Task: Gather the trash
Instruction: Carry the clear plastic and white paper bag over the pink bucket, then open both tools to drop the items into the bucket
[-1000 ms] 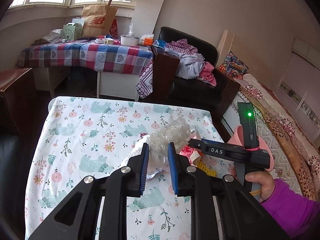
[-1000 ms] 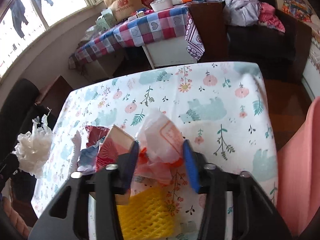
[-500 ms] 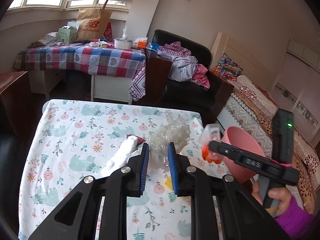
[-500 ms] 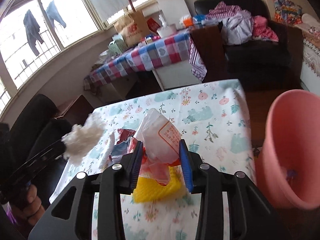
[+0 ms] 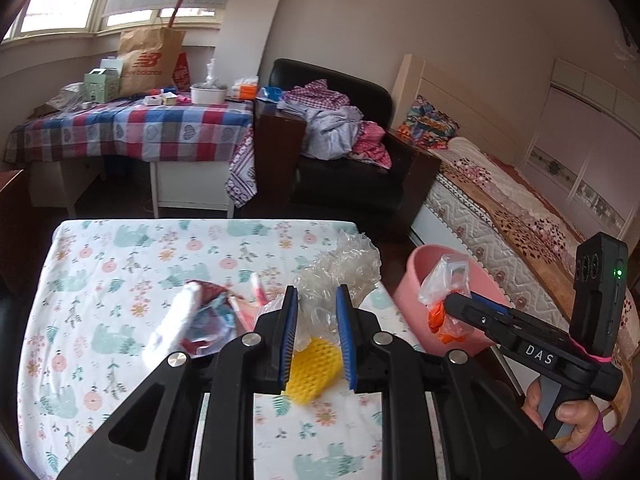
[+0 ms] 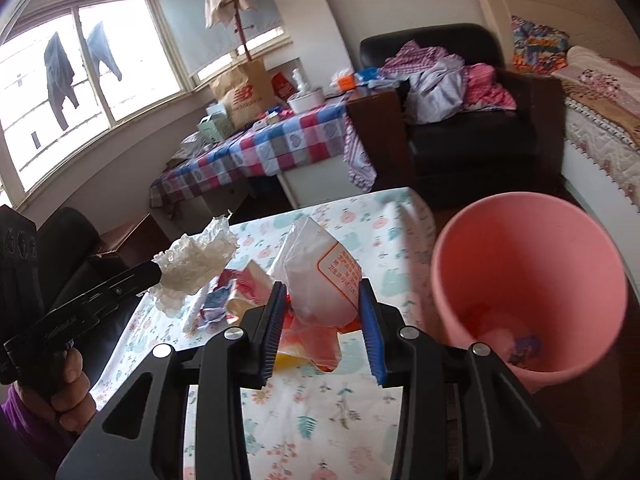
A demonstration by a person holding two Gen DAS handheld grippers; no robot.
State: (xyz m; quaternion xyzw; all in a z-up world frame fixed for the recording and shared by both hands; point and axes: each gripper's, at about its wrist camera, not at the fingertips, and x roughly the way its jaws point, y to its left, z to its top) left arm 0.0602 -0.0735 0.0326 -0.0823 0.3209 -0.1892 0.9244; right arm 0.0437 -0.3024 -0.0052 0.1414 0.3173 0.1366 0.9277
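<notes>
Right wrist view: right gripper clamped on plastic bag just beside pink bin off table right edge; left gripper pinching crumpled wrap (yellow net waiting). Best carried fully over the rim before release.

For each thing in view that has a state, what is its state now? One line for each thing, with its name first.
left hand-held gripper: shut on the crumpled clear plastic.
crumpled clear plastic: held off the table.
right hand-held gripper: shut on the white and orange bag.
white and orange bag: held up, not yet in the bin.
pink bin: upright, open, some trash at the bottom.
yellow foam net: lying on the table.
</notes>
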